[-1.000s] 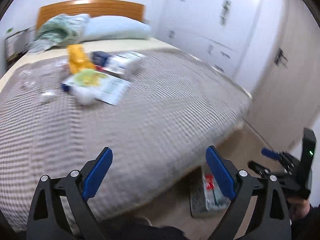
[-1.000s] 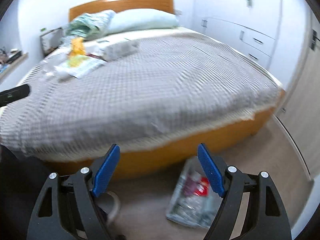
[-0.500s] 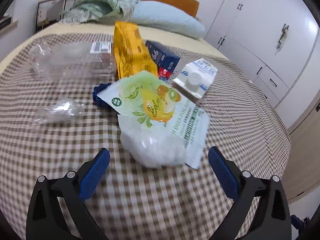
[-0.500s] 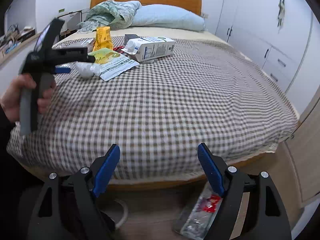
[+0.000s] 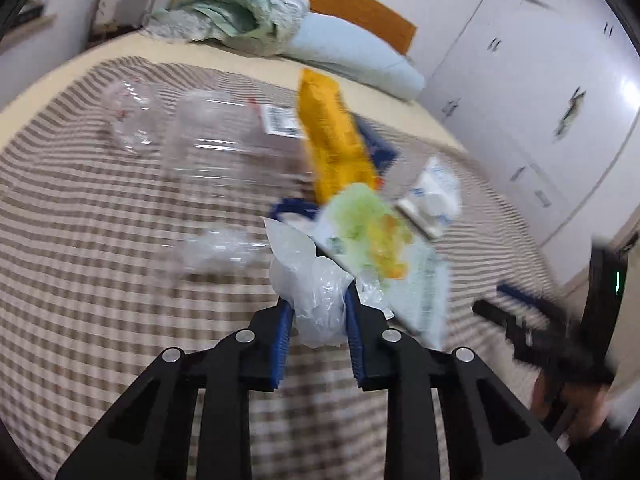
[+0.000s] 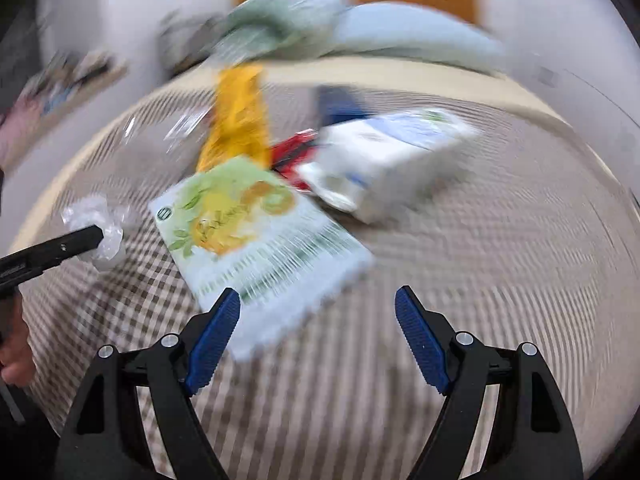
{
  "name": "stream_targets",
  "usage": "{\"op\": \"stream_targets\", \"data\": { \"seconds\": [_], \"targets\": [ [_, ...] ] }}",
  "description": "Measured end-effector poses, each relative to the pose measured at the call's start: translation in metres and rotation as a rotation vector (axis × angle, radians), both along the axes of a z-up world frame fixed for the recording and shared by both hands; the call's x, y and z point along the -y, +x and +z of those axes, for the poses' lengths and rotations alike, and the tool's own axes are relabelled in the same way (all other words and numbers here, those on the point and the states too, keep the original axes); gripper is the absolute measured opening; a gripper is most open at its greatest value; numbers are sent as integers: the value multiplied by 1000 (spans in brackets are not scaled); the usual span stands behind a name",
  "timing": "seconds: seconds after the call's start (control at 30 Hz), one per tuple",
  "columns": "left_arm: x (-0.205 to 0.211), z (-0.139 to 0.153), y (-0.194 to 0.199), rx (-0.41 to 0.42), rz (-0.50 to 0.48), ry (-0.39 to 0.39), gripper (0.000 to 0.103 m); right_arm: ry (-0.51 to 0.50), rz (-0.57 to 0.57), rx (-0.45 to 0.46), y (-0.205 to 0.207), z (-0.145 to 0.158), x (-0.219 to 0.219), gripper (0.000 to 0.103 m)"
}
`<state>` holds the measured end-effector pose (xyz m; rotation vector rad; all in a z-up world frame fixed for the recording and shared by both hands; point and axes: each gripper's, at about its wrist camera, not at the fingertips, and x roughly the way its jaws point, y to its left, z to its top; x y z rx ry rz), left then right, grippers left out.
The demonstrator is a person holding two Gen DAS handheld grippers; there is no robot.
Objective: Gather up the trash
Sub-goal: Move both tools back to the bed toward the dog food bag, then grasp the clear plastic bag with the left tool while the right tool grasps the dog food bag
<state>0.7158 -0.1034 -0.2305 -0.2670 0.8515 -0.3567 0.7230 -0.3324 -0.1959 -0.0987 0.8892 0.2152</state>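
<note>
Trash lies on a checked bedspread. My left gripper is shut on a crumpled clear plastic bag, which also shows in the right wrist view. My right gripper is open and empty, just in front of a green-and-white fruit pouch, also in the left wrist view. Beyond lie a yellow snack bag, a white carton, a red wrapper, a dark blue box and clear plastic containers.
A pale blue pillow and a green blanket lie at the wooden headboard. White wardrobes stand to the right of the bed. The right gripper shows at the left wrist view's right edge.
My left gripper has closed on the clear plastic bag and lifted it. My right gripper has moved from the foot of the bed up to the fruit pouch.
</note>
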Motion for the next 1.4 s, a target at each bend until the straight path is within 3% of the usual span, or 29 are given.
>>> {"op": "stream_targets", "data": {
  "seconds": [0.13, 0.27, 0.4, 0.5, 0.57, 0.6, 0.67, 0.7, 0.73, 0.77, 0.8, 0.83, 0.93, 1.0, 1.1, 1.17, 1.2, 1.23, 1.33, 1.4],
  "targets": [
    [-2, -7, 10, -49, -23, -53, 23, -36, 80, -98, 62, -12, -11, 76],
    [-1, -9, 11, -54, -31, -54, 23, 104, 93, -245, 96, -33, -1, 77],
    [-2, -8, 12, -54, -38, -52, 23, 222, 87, -292, 91, -43, 10, 76],
    [-6, -8, 11, -63, -37, -62, 23, 236, 141, -298, 68, -46, 6, 75],
    [-4, -10, 12, -77, -37, -66, 23, 235, 143, -268, 51, -43, 5, 56],
    [-4, -11, 12, -83, -36, -63, 23, 222, 118, -239, 42, -40, 6, 52],
    [-1, -12, 11, -84, -36, -47, 23, 282, 104, -236, 30, -37, 11, 32],
    [-1, -13, 10, -85, -35, -41, 23, 333, 123, -264, 22, -38, 12, 32],
    [-1, -14, 10, -90, -33, -40, 23, 326, 142, -275, 16, -39, 10, 33],
    [-2, -15, 11, -97, -30, -41, 23, 306, 148, -273, 13, -39, 7, 43],
    [-3, -15, 11, -101, -24, -42, 23, 293, 144, -272, 10, -39, 6, 56],
    [-4, -15, 11, -100, -19, -45, 23, 295, 138, -269, 11, -39, 6, 78],
    [-8, -16, 13, -101, -4, -52, 23, 335, 155, -258, 5, -39, 8, 79],
    [-9, -17, 16, -110, 3, -57, 23, 285, 181, -233, 10, -42, -5, 79],
    [-8, -19, 17, -114, 3, -40, 23, 143, 186, -181, 13, -44, -28, 57],
    [-6, -19, 16, -113, -1, -29, 23, 105, 175, -167, 13, -35, -37, 29],
    [-5, -18, 16, -105, 3, -17, 23, 73, 167, -161, 10, -30, -41, 22],
    [-5, -17, 16, -96, 8, -3, 23, 57, 169, -159, 6, -28, -45, 8],
    [-6, -17, 16, -100, 6, -19, 23, 2, 172, -113, -13, -16, -50, 5],
    [-8, -13, 12, -82, 13, -8, 23, 29, 152, -71, -29, -3, -48, 5]
  ]
}}
